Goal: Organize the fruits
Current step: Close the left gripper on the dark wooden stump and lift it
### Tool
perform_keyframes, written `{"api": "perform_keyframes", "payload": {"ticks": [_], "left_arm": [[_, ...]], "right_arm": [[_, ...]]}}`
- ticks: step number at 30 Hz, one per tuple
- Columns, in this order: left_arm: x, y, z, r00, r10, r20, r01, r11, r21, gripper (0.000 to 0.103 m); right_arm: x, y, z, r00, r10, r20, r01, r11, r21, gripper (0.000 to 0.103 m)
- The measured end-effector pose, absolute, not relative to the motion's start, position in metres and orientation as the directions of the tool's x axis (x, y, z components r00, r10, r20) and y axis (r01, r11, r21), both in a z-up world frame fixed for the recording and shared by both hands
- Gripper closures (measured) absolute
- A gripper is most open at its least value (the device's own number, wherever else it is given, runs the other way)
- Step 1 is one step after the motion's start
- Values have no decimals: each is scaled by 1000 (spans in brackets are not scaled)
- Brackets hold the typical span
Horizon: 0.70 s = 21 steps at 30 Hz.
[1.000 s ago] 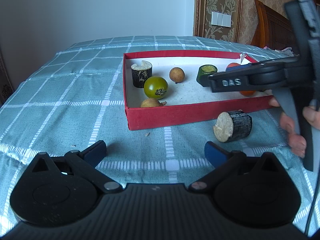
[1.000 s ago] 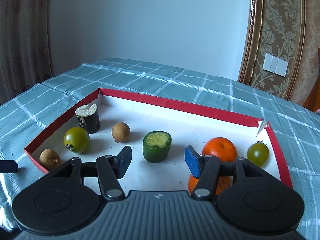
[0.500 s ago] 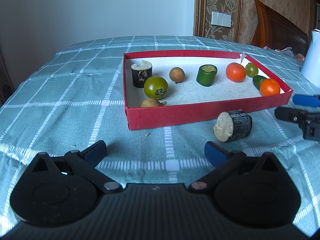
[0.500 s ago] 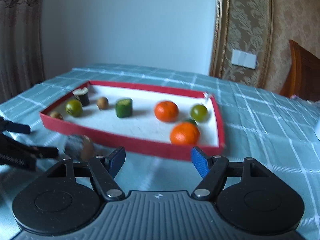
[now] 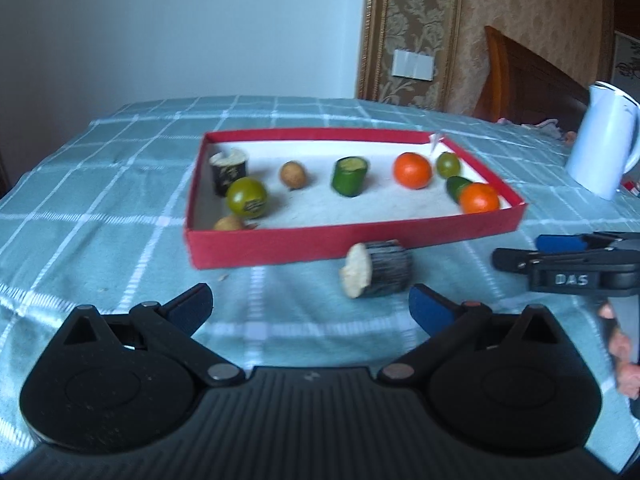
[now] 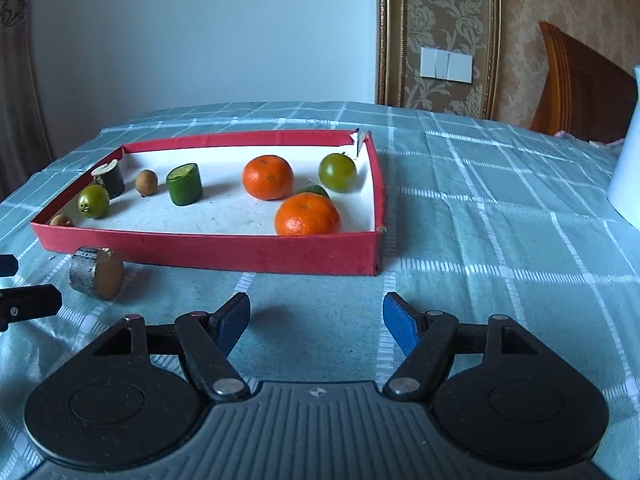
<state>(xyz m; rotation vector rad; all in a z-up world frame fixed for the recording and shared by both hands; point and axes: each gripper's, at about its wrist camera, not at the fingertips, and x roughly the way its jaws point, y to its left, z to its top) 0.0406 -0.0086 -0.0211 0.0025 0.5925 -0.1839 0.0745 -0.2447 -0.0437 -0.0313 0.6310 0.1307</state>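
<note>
A red box [image 5: 340, 246] with a white floor holds two oranges [image 5: 412, 171], two green tomatoes [image 5: 247, 197], a cucumber piece [image 5: 349, 176], brown longans [image 5: 293, 174] and an upright dark sugarcane piece [image 5: 228, 172]. A second sugarcane piece [image 5: 378, 274] lies on its side on the cloth, just in front of the box. My left gripper [image 5: 310, 300] stands open right before it, apart from it. My right gripper [image 6: 316, 314] is open and empty on the near side of the box [image 6: 220, 252], close to its right corner. That gripper [image 5: 520, 251] also shows side-on in the left wrist view.
A teal checked cloth [image 6: 480, 240] covers the table. A white kettle [image 5: 604, 144] stands at the right, beyond the box. A wooden headboard [image 5: 532, 76] rises behind it. A person's fingers [image 5: 624, 360] hold the right gripper's handle.
My right gripper has drawn back from over the box to the cloth in front of its right corner, and its jaws stand wider. The left gripper has pulled back a little.
</note>
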Motion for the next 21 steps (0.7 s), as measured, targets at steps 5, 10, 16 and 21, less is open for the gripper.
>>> {"api": "perform_keyframes", "payload": {"ticks": [5, 10, 16, 21], "left_arm": [[45, -35, -16, 823, -165, -544, 188, 982, -14, 0], [56, -46, -22, 794, -162, -586, 179, 983, -30, 19], [67, -48, -29, 778, -158, -608, 183, 983, -21, 58], [65, -50, -32, 786, -150, -600, 188, 982, 0, 71]], "right_arm": [[74, -244, -45, 796, 110, -595, -133, 991, 5, 29], [75, -244, -45, 794, 106, -598, -133, 991, -1, 26], [75, -244, -45, 795, 101, -598, -127, 992, -1, 21], [75, -244, -45, 795, 101, -599, -127, 992, -1, 21]]}}
